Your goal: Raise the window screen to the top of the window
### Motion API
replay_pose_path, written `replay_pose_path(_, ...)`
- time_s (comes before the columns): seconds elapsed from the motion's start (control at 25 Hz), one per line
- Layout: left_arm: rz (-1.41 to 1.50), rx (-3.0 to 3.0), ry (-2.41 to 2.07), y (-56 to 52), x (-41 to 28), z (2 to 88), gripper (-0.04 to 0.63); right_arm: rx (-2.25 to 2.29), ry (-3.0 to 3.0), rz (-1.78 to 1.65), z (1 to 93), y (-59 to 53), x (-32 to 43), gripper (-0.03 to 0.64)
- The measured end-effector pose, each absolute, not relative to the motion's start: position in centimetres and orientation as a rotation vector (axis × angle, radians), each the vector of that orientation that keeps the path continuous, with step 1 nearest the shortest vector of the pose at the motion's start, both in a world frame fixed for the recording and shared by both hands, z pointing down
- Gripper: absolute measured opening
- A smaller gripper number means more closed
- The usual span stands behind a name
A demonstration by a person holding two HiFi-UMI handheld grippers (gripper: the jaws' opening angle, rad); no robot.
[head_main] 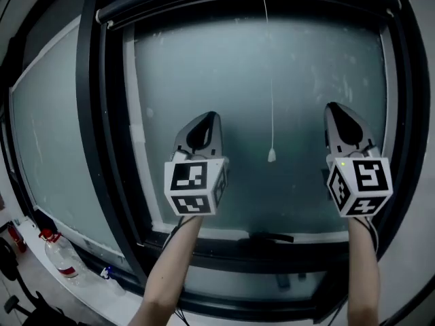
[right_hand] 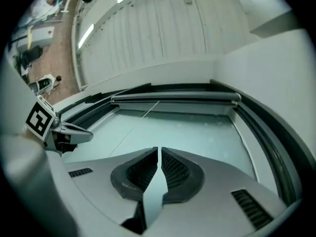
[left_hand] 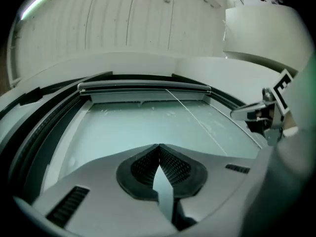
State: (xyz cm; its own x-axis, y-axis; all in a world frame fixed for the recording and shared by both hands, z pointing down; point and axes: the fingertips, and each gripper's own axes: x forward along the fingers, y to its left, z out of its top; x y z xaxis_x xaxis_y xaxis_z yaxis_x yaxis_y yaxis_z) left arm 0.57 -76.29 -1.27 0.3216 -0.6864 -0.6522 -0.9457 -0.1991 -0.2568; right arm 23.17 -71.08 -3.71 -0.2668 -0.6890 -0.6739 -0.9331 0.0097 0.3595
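**Screen up at the window top, both grippers shut and empty**

Head view: you hold both grippers up in front of the pane, apart from each other and pointing upward. The left gripper is left of centre and the right gripper is near the pane's right edge. The screen sits as a dark roll along the top of the frame. A thin cord hangs from it down the middle of the pane and ends in a small bead between your two grippers, touching neither. A dark handle lies on the lower frame. At lower left a bottle with a red cap stands on the sill.

Left gripper view: your jaws meet at the tips with nothing held between them. Beyond them the pane stretches up to the screen's bar, and the cord slants down from it to the right. Your right gripper shows at the right edge.

Right gripper view: the jaws are closed to a hairline slit, empty. The bar lies across the window top and the cord runs down and left from it. The left gripper shows at the left edge.
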Motion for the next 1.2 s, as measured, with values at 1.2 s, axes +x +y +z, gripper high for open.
replay_pose_path(1.2, 0.197, -2.440, 1.697, -58.5, -1.5, 40.8, 0.004, -1.893, 2.404, 0.187, 40.4, -55.4, 15.5, 0.028)
